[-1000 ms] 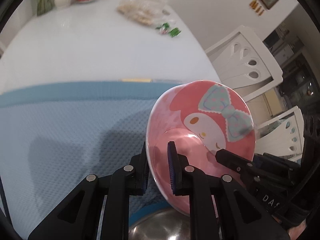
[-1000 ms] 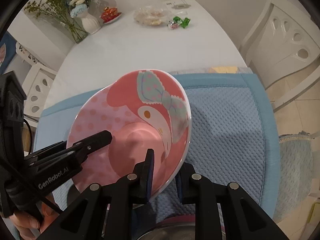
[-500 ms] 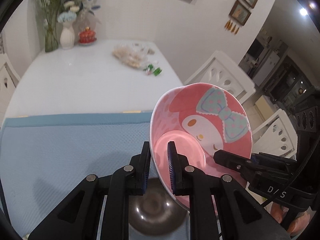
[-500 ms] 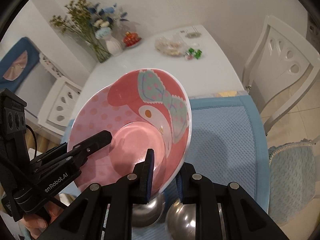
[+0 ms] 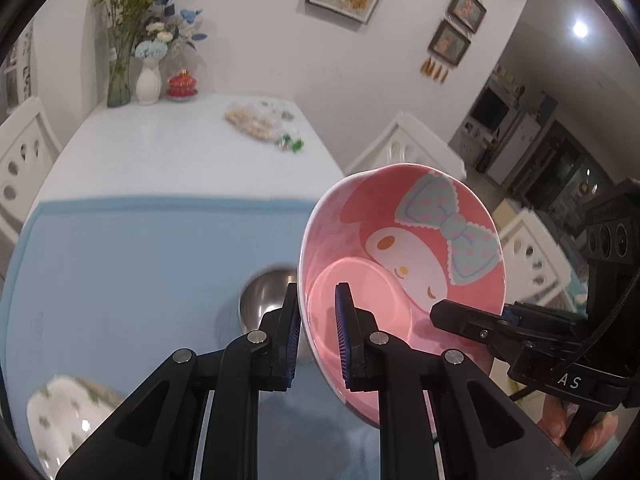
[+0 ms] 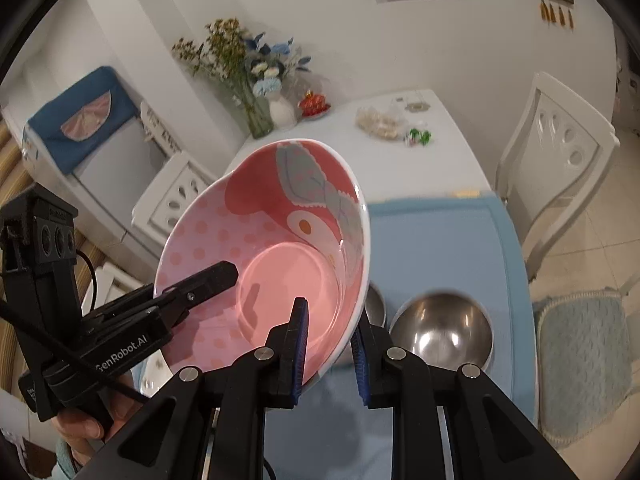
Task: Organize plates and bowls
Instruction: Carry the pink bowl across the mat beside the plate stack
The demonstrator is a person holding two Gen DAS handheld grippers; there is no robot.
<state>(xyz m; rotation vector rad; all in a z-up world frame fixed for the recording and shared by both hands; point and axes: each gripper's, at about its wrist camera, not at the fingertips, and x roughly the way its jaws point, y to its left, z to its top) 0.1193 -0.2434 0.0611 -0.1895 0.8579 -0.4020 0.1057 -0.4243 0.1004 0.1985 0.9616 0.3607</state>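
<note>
A pink bowl (image 5: 404, 264) with a cartoon face and blue bow is held tilted in the air above the blue mat (image 5: 128, 256). My left gripper (image 5: 318, 344) is shut on its left rim. My right gripper (image 6: 330, 354) is shut on its right rim; the bowl also shows in the right wrist view (image 6: 276, 256). A steel bowl (image 5: 266, 300) sits on the mat below, partly hidden by the pink bowl. A second steel bowl (image 6: 442, 332) sits to its right. A white patterned dish (image 5: 66, 424) lies at the mat's near left.
The white table (image 5: 168, 148) beyond the mat carries vases of flowers (image 5: 132, 60), a red dish (image 5: 182, 82), and wrapped snacks (image 5: 256, 124). White chairs (image 6: 556, 160) stand on both sides of the table.
Both grippers have lifted the pink bowl higher above the mat. The steel bowls and the white dish have come into view beneath.
</note>
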